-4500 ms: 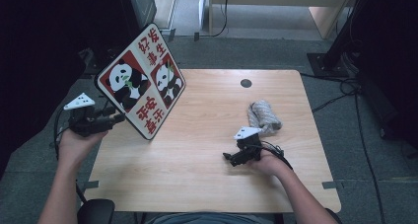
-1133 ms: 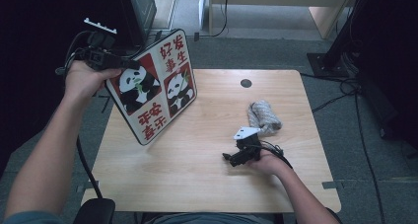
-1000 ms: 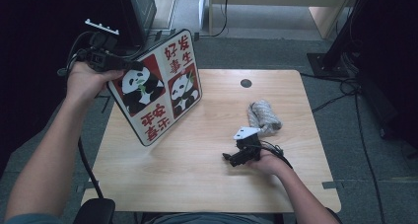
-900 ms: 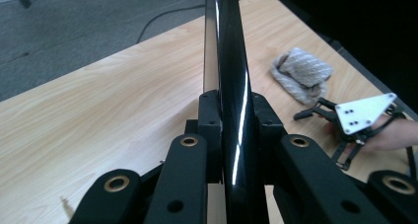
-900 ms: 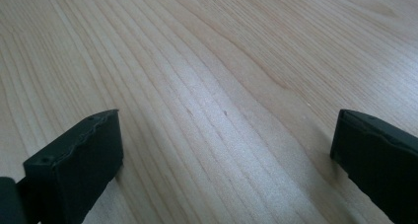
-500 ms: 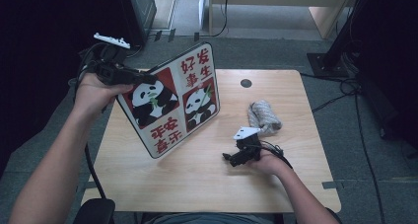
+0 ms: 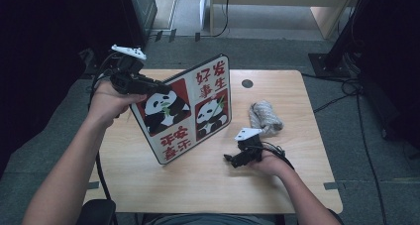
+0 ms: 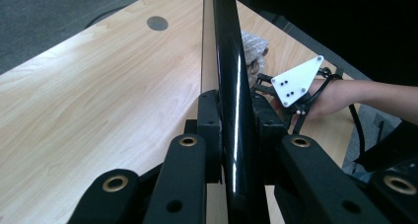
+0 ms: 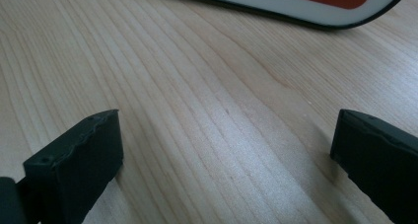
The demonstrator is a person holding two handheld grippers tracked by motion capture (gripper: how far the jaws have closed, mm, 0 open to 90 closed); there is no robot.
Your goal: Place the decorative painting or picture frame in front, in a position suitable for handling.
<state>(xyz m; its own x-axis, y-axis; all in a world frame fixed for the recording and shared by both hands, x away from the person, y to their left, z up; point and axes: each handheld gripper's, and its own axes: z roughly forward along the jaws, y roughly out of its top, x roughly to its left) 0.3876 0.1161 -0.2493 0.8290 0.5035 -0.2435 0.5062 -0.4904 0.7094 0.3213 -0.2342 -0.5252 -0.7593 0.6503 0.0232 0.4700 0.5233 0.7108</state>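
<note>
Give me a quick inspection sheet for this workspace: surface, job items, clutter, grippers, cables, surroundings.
Surface: wooden table, round grommet hole.
Job's things: panda board, tilted, lower edge on the table.
Clutter: grey twine bundle by the right hand.
Grippers: left gripper clamped on the board's edge; right gripper open, low over the table.
Cables: black leads on the floor at right.
Surroundings: grey carpet, dark furniture.
</note>
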